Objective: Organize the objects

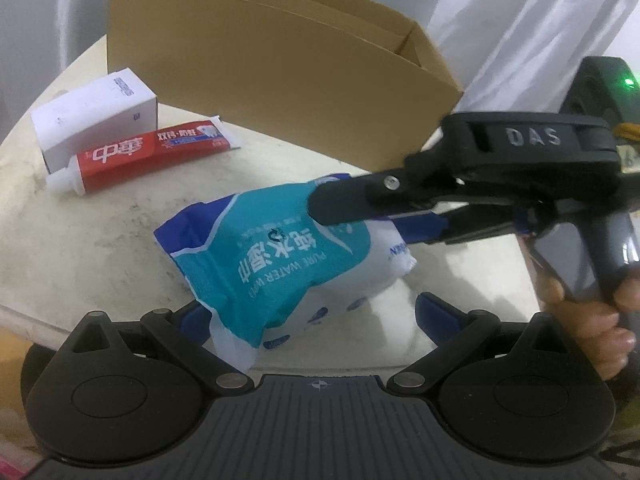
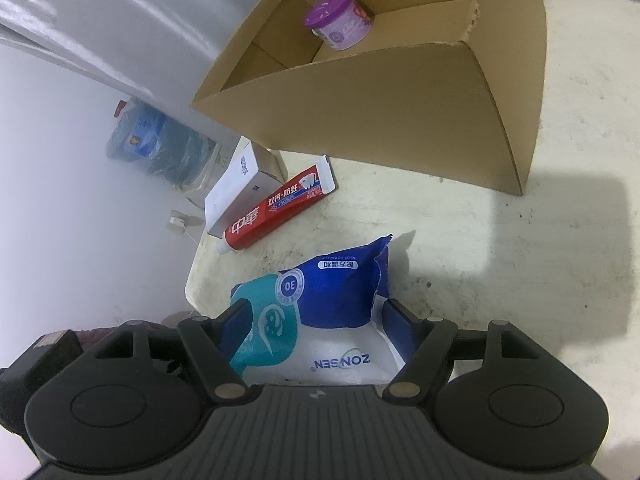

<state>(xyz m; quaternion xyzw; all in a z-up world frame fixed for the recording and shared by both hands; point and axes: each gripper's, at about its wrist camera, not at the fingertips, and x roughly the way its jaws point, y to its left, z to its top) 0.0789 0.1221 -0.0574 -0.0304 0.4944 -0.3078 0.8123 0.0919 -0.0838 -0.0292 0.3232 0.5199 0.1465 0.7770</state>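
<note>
Holding the wipes pack (image 2: 316, 320) clamped in our right gripper (image 2: 316, 324), left gripper (image 1: 312, 312) spread wide underneath. Cardboard box (image 2: 380, 108) sits ahead; that squishy pack could slip out mid-carry.

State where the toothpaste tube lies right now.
The toothpaste tube lies flat on the table, against the white carton, left of the cardboard box.

We see a pale, stained worktop (image 2: 560, 240), grey-white draped curtains (image 1: 500, 20) behind it, and a blue water jug (image 2: 152, 140) on the floor.
</note>
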